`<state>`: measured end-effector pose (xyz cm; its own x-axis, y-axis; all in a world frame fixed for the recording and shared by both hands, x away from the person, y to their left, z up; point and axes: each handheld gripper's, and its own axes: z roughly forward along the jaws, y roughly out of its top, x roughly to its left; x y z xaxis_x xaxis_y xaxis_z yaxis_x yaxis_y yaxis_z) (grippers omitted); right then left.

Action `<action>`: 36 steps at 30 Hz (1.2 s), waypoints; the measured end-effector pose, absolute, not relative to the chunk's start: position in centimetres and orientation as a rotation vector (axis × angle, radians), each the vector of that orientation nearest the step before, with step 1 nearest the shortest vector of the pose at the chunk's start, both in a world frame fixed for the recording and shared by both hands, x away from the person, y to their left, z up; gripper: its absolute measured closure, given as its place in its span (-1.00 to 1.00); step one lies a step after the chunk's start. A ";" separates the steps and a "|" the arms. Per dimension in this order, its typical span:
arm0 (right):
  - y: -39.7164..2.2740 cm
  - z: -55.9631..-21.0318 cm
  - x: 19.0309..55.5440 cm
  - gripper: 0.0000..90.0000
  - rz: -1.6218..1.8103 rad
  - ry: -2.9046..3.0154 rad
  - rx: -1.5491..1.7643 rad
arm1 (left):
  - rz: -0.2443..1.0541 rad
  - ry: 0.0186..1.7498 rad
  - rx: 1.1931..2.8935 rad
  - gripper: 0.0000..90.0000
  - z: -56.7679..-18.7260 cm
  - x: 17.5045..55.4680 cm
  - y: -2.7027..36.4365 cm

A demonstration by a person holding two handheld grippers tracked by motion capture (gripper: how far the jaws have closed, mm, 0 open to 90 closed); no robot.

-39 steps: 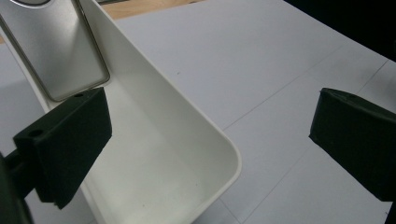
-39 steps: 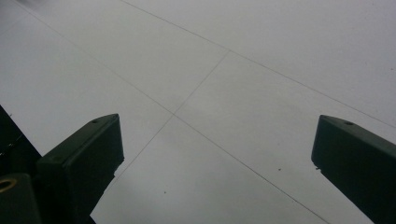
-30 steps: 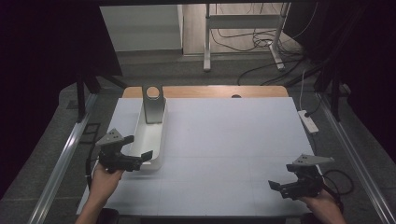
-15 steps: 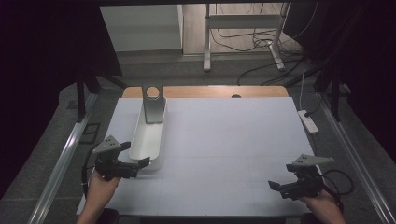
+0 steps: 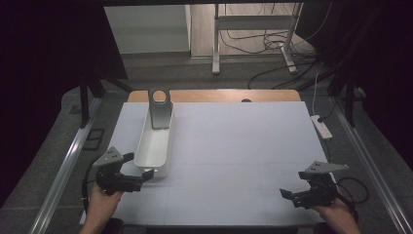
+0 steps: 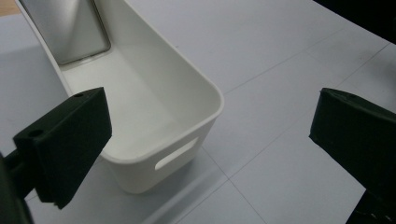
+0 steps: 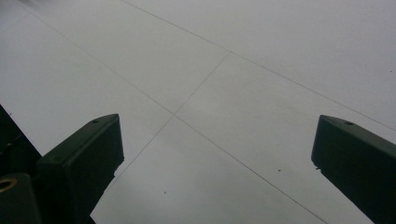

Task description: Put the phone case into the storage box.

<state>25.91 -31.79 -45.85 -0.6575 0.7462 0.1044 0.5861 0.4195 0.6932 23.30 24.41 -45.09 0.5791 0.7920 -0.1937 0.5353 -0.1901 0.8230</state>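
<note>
A long white bin (image 5: 155,146) lies lengthwise on the left part of the white table (image 5: 243,146). A grey metal plate with a round hole (image 5: 159,106) leans upright in its far end. My left gripper (image 5: 139,166) is open just off the bin's near end, which has a handle slot. In the left gripper view the bin (image 6: 154,107) and the metal plate (image 6: 65,28) lie ahead of the wide-apart jaws of the left gripper (image 6: 208,116). My right gripper (image 5: 292,189) rests open near the front right corner, and the right gripper (image 7: 217,135) has bare table under it.
A white power strip (image 5: 321,126) lies at the table's right edge. A wooden strip (image 5: 219,95) shows along the far edge. Metal rails run beside the table on the left (image 5: 63,170) and right (image 5: 370,165). Cables and a stand's legs (image 5: 253,34) are on the floor beyond.
My left gripper has drawn back toward the person, from beside the bin to just off its near end. The right gripper has stayed put.
</note>
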 end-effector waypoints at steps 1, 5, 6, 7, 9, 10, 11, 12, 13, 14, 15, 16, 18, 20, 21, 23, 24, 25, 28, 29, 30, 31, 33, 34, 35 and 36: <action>-31.8 -45.8 25.9 -0.94 1.064 2.454 1.172 | 0.342 1.076 1.865 -1.00 -45.1 23.2 24.5; -31.8 -45.8 25.9 -0.94 1.064 2.453 1.172 | 0.340 1.082 1.858 -1.00 -45.2 22.8 24.6; -31.8 -45.8 25.9 -0.94 1.064 2.453 1.172 | 0.339 1.084 1.859 -1.00 -45.3 22.6 24.7; -31.8 -45.8 25.9 -0.94 1.064 2.452 1.172 | 0.342 1.085 1.862 -1.00 -45.3 22.5 24.7; -31.8 -45.8 25.9 -0.94 1.064 2.453 1.171 | 0.343 1.092 1.863 -1.00 -45.4 22.3 24.9; -31.8 -45.8 25.9 -0.94 1.064 2.453 1.171 | 0.341 1.094 1.863 -1.00 -45.4 22.2 24.9; -31.8 -45.8 25.9 -0.94 1.063 2.453 1.171 | 0.341 1.094 1.863 -1.00 -45.4 22.2 24.9; -31.8 -45.8 25.9 -0.94 1.063 2.453 1.171 | 0.344 1.099 1.865 -1.00 -45.5 22.0 25.1; -31.8 -45.8 25.9 -0.94 1.063 2.452 1.171 | 0.344 1.099 1.865 -1.00 -45.5 22.0 25.1; -31.8 -45.8 25.9 -0.94 1.063 2.453 1.171 | 0.341 1.104 1.861 -1.00 -45.5 21.8 25.3; -31.8 -45.8 25.9 -0.94 1.063 2.453 1.172 | 0.339 1.106 1.861 -1.00 -45.6 21.6 25.4; -31.8 -45.8 25.9 -0.94 1.062 2.453 1.172 | 0.340 1.109 1.860 -1.00 -45.6 21.5 25.4; -31.8 -45.8 25.9 -0.94 1.062 2.453 1.173 | 0.342 1.115 1.858 -1.00 -45.6 21.2 25.6; -31.8 -45.8 25.9 -0.94 1.062 2.452 1.174 | 0.343 1.117 1.858 -1.00 -45.6 21.0 25.7; -31.8 -45.8 25.9 -0.94 1.062 2.452 1.175 | 0.343 1.120 1.858 -1.00 -45.7 20.9 25.7; -31.8 -45.8 25.9 -0.94 1.062 2.452 1.174 | 0.344 1.126 1.859 -1.00 -45.7 20.7 25.8; -31.8 -45.8 25.9 -0.94 1.062 2.452 1.174 | 0.344 1.129 1.861 -1.00 -45.7 20.6 25.9; -31.8 -45.8 25.9 -0.94 1.062 2.452 1.174 | 0.344 1.129 1.861 -1.00 -45.7 20.6 25.9; -31.8 -45.8 25.9 -0.94 1.062 2.451 1.175 | 0.350 1.139 1.866 -1.00 -45.8 20.1 26.1; -31.8 -45.8 25.9 -0.94 1.062 2.451 1.175 | 0.352 1.141 1.866 -1.00 -45.9 20.0 26.1; -31.8 -45.8 25.9 -0.94 1.062 2.450 1.178 | 0.353 1.144 1.869 -1.00 -45.9 19.9 26.2; -31.8 -45.8 25.9 -0.94 1.062 2.449 1.182 | 0.353 1.144 1.869 -1.00 -45.9 19.9 26.2; -31.8 -45.8 25.9 -0.94 1.062 2.449 1.183 | 0.357 1.152 1.877 -1.00 -46.1 19.7 26.3; -31.8 -45.8 25.9 -0.94 1.062 2.448 1.184 | 0.357 1.152 1.877 -1.00 -46.1 19.7 26.3; -31.8 -45.8 25.9 -0.94 1.061 2.448 1.184 | 0.357 1.155 1.883 -1.00 -46.2 19.5 26.3; -31.8 -45.8 25.9 -0.94 1.061 2.448 1.184 | 0.356 1.157 1.886 -1.00 -46.2 19.5 26.3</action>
